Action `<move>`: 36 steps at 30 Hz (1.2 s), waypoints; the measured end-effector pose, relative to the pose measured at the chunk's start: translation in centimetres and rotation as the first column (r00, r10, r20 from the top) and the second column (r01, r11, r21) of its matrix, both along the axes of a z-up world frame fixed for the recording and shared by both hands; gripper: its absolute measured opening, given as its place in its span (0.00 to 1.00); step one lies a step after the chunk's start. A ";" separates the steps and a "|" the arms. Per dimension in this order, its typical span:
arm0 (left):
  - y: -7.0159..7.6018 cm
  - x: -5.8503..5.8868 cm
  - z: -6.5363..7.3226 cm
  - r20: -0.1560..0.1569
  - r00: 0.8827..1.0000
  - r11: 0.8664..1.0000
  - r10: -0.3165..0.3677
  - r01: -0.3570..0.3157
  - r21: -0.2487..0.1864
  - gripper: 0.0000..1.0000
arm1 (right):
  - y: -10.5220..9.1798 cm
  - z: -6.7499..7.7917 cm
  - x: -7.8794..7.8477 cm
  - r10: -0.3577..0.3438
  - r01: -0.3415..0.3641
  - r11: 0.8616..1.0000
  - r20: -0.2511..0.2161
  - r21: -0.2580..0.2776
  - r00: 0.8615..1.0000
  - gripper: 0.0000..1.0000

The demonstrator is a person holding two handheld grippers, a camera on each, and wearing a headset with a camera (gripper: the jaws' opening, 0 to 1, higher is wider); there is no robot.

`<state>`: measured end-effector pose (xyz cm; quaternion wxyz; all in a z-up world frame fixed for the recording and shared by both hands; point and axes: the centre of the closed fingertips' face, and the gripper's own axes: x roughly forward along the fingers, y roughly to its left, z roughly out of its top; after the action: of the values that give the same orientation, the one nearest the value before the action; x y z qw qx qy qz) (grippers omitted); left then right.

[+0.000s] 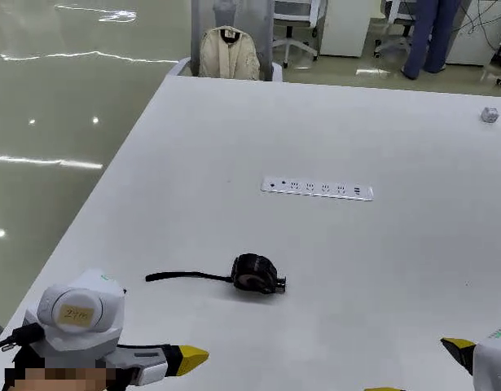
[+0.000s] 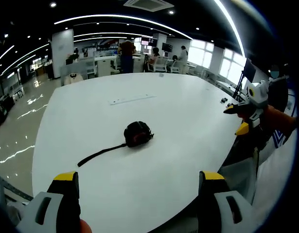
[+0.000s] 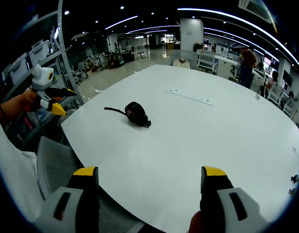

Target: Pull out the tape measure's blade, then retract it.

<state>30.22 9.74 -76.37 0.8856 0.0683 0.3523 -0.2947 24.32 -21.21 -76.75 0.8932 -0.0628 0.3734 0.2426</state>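
Observation:
A black tape measure (image 1: pixel 255 274) lies on the white table (image 1: pixel 397 130), with a black strap (image 1: pixel 185 276) trailing out to its left; its blade is inside the case. The tape measure (image 2: pixel 137 133) sits well ahead of my left gripper (image 2: pixel 138 182), which is open and holds nothing. My right gripper (image 3: pixel 146 176) is open too, with the tape measure (image 3: pixel 136 114) far in front of it. In the head view the left gripper (image 1: pixel 185 358) is at the bottom left, near the table's front edge, and one yellow tip of the right gripper (image 1: pixel 459 348) shows at the bottom right.
A white power strip (image 1: pixel 317 188) lies flat beyond the tape measure. A small white object (image 1: pixel 490 115) sits at the far right of the table. A chair with a cream jacket (image 1: pixel 227 54) stands at the far edge. A person (image 1: pixel 425 37) stands in the background.

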 end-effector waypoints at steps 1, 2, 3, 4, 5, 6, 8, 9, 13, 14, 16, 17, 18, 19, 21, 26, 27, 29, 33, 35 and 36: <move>-0.1 0.0 0.0 -0.002 1.000 1.000 -0.001 0.001 0.001 1.00 | 0.0 -0.2 -0.1 0.001 -0.001 1.000 -0.004 0.001 1.000 0.88; -0.2 0.1 0.0 -0.002 1.000 1.000 0.000 0.000 -0.002 1.00 | 0.0 -0.3 -0.1 0.003 -0.003 1.000 -0.006 0.002 1.000 0.88; -0.3 0.2 0.0 0.000 1.000 1.000 0.005 -0.005 -0.009 1.00 | 0.0 -0.4 -0.1 0.004 -0.004 1.000 -0.008 -0.001 1.000 0.88; -0.4 0.2 0.0 0.000 1.000 1.000 0.006 -0.006 -0.011 1.00 | 0.0 -0.4 0.0 0.005 -0.005 1.000 -0.008 -0.003 1.000 0.88; -0.5 0.3 -0.1 -0.003 1.000 1.000 0.006 -0.006 -0.012 1.00 | 0.0 -0.5 0.0 0.005 -0.005 1.000 -0.009 -0.002 1.000 0.88; -0.7 0.3 -0.3 -0.007 1.000 1.000 0.003 -0.003 -0.014 0.99 | 0.1 -0.6 0.2 0.005 -0.005 1.000 -0.009 0.000 1.000 0.88; -1.0 0.4 -0.5 -0.007 1.000 1.000 -0.002 0.002 -0.013 0.99 | 0.1 -0.8 0.4 0.010 -0.010 1.000 -0.007 -0.005 1.000 0.87; -1.0 0.4 -0.6 -0.010 1.000 1.000 -0.006 0.006 -0.010 0.99 | 0.1 -0.9 0.5 0.011 -0.011 1.000 -0.009 -0.007 1.000 0.87; -1.3 0.7 -0.6 -0.010 1.000 1.000 -0.001 0.000 -0.012 0.99 | 0.1 -1.1 0.7 0.020 -0.021 1.000 -0.011 -0.011 1.000 0.87; -1.3 0.8 -0.7 -0.011 1.000 1.000 -0.001 0.001 -0.009 0.99 | 0.1 -1.2 0.8 0.023 -0.023 1.000 -0.011 -0.014 1.000 0.87; -1.5 0.9 -0.7 -0.010 1.000 1.000 0.000 0.000 -0.021 0.99 | 0.1 -1.4 1.1 0.027 -0.027 1.000 -0.011 -0.016 1.000 0.87; -1.6 1.0 -0.8 -0.010 1.000 1.000 -0.001 0.001 -0.020 0.99 | 0.1 -1.5 1.2 0.028 -0.028 0.999 -0.011 -0.018 1.000 0.87; -1.7 1.1 -0.8 -0.009 1.000 1.000 -0.005 0.004 -0.016 0.99 | 0.1 -1.5 1.3 0.031 -0.031 0.999 -0.010 -0.020 0.999 0.87; -1.9 1.1 -0.9 -0.010 1.000 1.000 -0.009 0.009 -0.015 0.99 | 0.1 -1.5 1.5 0.034 -0.034 0.999 -0.009 -0.021 0.999 0.86; -2.0 1.2 -1.0 -0.010 1.000 1.000 -0.009 0.009 -0.016 0.99 | 0.2 -1.6 1.7 0.041 -0.041 0.999 -0.009 -0.022 0.999 0.86; -2.3 1.6 -1.3 -0.011 1.000 1.000 -0.015 0.015 -0.013 0.99 | 0.5 -2.2 2.2 0.063 -0.063 0.998 -0.016 -0.026 0.998 0.85; -2.3 1.6 -1.4 -0.011 1.000 1.000 -0.015 0.015 -0.011 0.99 | 0.6 -2.3 2.2 0.068 -0.069 0.997 -0.017 -0.027 0.998 0.85; -2.3 1.7 -1.5 -0.014 1.000 1.000 -0.018 0.018 -0.012 0.99 | 0.8 -2.4 2.3 0.077 -0.077 0.997 -0.018 -0.027 0.997 0.85; -2.2 1.9 -1.8 -0.017 1.000 1.000 -0.021 0.021 -0.006 0.99 | 1.2 -2.5 2.6 0.094 -0.095 0.995 -0.020 -0.030 0.995 0.84; -2.1 2.0 -1.9 -0.020 1.000 1.000 -0.022 0.021 -0.007 0.99 | 1.4 -2.5 2.8 0.102 -0.102 0.994 -0.021 -0.030 0.995 0.84; -2.0 2.0 -2.0 -0.021 1.000 1.000 -0.022 0.022 -0.004 0.99 | 1.5 -2.5 2.9 0.109 -0.109 0.994 -0.021 -0.031 0.994 0.83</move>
<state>32.25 7.71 -78.38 0.8787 0.0675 0.3603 -0.3059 27.19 -19.67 -79.25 0.8739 -0.0950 0.3818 0.2856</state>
